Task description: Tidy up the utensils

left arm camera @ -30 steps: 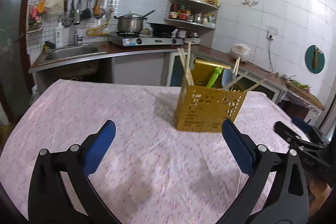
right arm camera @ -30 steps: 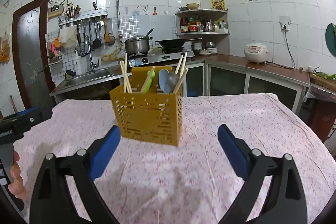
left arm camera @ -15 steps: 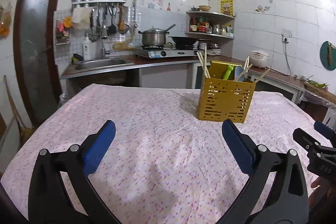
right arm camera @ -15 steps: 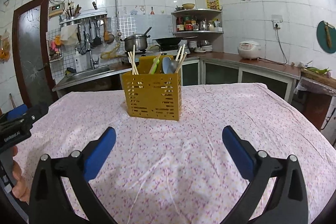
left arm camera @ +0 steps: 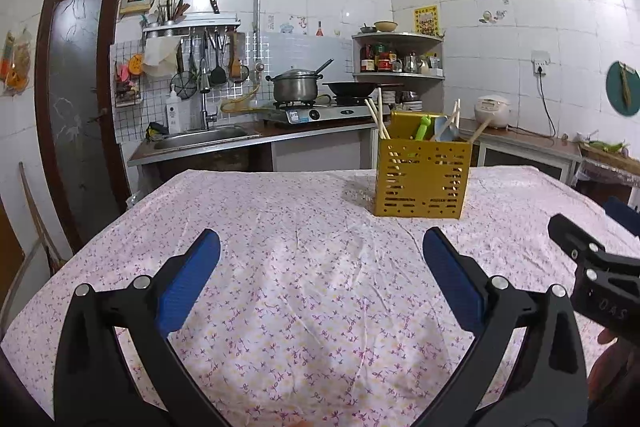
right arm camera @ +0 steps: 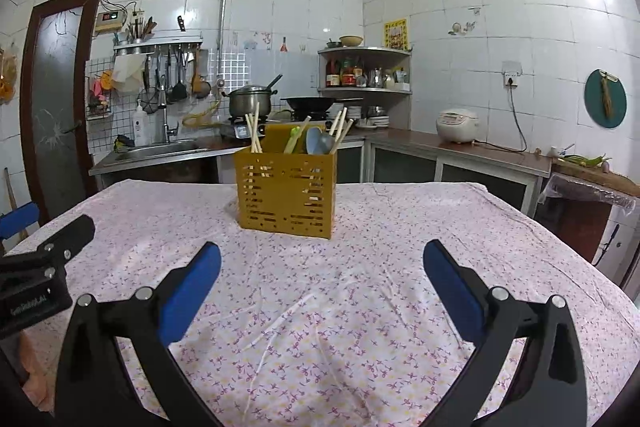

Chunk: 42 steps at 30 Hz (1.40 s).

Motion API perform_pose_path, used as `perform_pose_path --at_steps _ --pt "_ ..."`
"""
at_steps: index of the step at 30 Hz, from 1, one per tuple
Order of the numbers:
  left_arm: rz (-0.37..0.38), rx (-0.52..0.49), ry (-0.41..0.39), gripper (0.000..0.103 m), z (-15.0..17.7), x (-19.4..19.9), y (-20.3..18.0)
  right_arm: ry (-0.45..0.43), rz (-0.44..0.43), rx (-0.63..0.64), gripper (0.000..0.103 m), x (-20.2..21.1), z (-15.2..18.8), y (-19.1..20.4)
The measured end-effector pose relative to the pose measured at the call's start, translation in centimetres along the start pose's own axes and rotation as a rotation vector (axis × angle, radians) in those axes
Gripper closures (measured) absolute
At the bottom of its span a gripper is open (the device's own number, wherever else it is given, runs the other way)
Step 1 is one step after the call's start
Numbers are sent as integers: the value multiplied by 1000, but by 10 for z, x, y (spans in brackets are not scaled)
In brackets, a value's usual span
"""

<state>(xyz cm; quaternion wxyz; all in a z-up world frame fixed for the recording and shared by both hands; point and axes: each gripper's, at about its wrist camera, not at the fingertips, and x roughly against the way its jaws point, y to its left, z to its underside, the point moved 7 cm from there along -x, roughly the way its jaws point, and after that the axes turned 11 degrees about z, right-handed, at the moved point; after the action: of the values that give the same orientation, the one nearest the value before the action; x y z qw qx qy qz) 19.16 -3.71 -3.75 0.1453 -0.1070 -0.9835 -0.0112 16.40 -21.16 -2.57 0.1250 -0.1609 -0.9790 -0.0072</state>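
Note:
A yellow perforated utensil holder [left arm camera: 420,183] stands upright on the floral tablecloth, far ahead and to the right in the left wrist view, and centre-left in the right wrist view [right arm camera: 286,193]. It holds wooden chopsticks [right arm camera: 254,133], a green utensil [right arm camera: 294,139] and a blue-grey spoon [right arm camera: 316,143]. My left gripper [left arm camera: 320,263] is open and empty above the cloth. My right gripper [right arm camera: 322,277] is open and empty, well short of the holder.
The table with the pink floral cloth [right arm camera: 360,287] fills the foreground. Behind it runs a kitchen counter with a sink [left arm camera: 200,137], stove and pot [left arm camera: 296,87], a rice cooker [right arm camera: 458,125] and a corner shelf. A dark door [left arm camera: 76,107] stands at left.
Both grippers have pulled back from the holder and risen; the holder now looks smaller and farther away. Both stayed open and empty.

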Motion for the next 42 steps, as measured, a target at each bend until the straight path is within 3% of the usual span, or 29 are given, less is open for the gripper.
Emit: perform_pose_path --at_steps 18,42 --pt "-10 -52 53 5 20 -17 -6 7 5 -6 4 -2 12 0" --pt "13 -29 45 5 20 -15 -3 11 16 14 4 -8 13 3"
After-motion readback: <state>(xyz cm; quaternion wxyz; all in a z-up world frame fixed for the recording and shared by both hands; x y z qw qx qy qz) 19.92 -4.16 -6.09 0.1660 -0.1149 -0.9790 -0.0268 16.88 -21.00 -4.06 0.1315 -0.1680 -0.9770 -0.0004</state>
